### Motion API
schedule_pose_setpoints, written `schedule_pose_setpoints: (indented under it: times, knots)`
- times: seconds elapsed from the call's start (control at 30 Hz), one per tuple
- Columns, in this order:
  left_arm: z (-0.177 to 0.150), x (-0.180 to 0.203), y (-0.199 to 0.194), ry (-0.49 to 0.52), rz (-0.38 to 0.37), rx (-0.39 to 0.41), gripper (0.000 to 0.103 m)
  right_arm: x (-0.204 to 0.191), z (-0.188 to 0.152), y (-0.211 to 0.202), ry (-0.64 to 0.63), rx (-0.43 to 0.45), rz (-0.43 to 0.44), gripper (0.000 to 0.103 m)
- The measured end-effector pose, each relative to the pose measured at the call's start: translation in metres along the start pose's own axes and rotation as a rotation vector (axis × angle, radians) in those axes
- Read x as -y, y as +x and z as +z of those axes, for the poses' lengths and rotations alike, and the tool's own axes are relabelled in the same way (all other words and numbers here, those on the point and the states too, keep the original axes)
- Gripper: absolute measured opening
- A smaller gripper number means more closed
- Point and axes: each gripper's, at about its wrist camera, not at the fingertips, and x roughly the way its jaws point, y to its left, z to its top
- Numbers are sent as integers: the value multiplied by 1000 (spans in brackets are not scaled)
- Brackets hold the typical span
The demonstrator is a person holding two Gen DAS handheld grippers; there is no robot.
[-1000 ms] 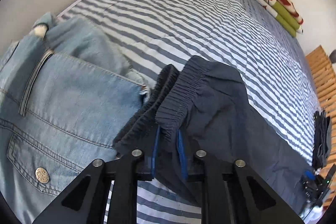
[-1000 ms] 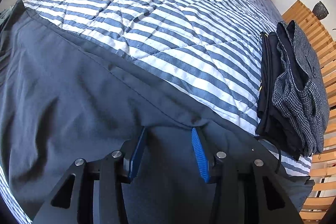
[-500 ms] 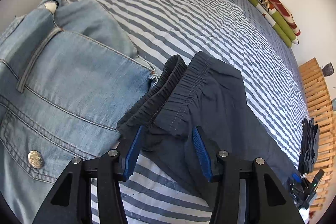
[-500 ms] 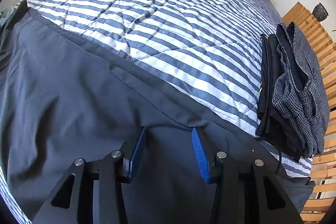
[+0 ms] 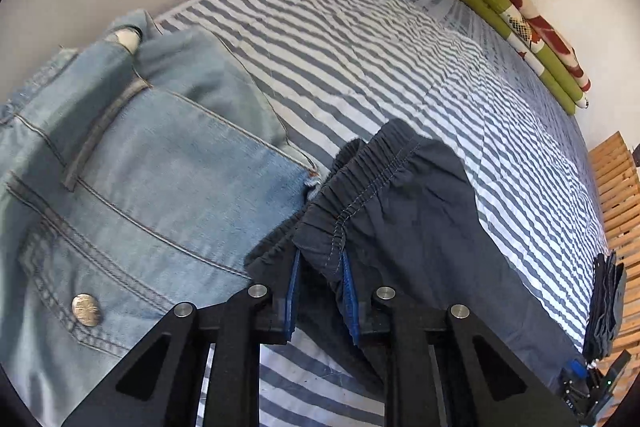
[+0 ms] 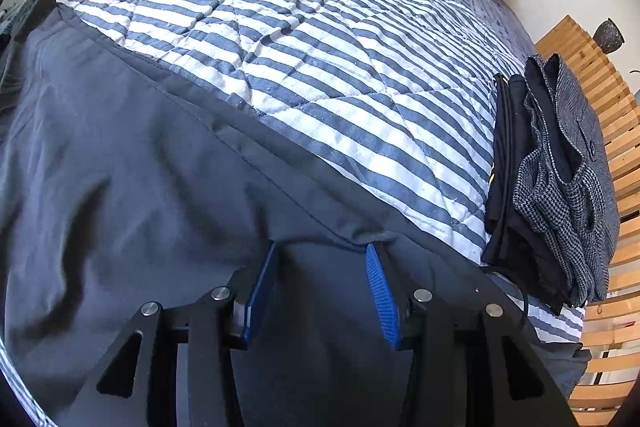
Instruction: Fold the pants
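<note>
Left wrist: striped bedspread point(image 5: 360, 39), slatted bench point(image 5: 616, 179).

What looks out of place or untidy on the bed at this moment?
The dark pants are bunched at the elastic waistband, which overlaps the jeans beside them. The jeans lie unfolded too. Nothing looks damaged or spilled.

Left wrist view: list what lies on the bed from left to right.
Light blue jeans → dark navy pants, their elastic waistband between the left gripper's jaws → bare striped bedspread → stack of dark folded clothes at the right edge.
</note>
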Motion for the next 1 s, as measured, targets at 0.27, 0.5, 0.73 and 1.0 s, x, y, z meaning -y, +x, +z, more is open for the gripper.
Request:
schedule_pose_setpoints:
  times: [0.27,0.5,0.73,1.0]
  knots:
    - [11,-16,4,38,59,-80,30,7,1,-1,33,-16,36,45]
    - [1,29,-51,155,44,77,33,28,4,-36,102,97,129,45]
    - [-35,140,-22,384,-182,-83,33,24,17,11,121,-10,222,45]
    - [-124,295,-15,726,-322,-207,34,76,3,-24,291,96,284,45]
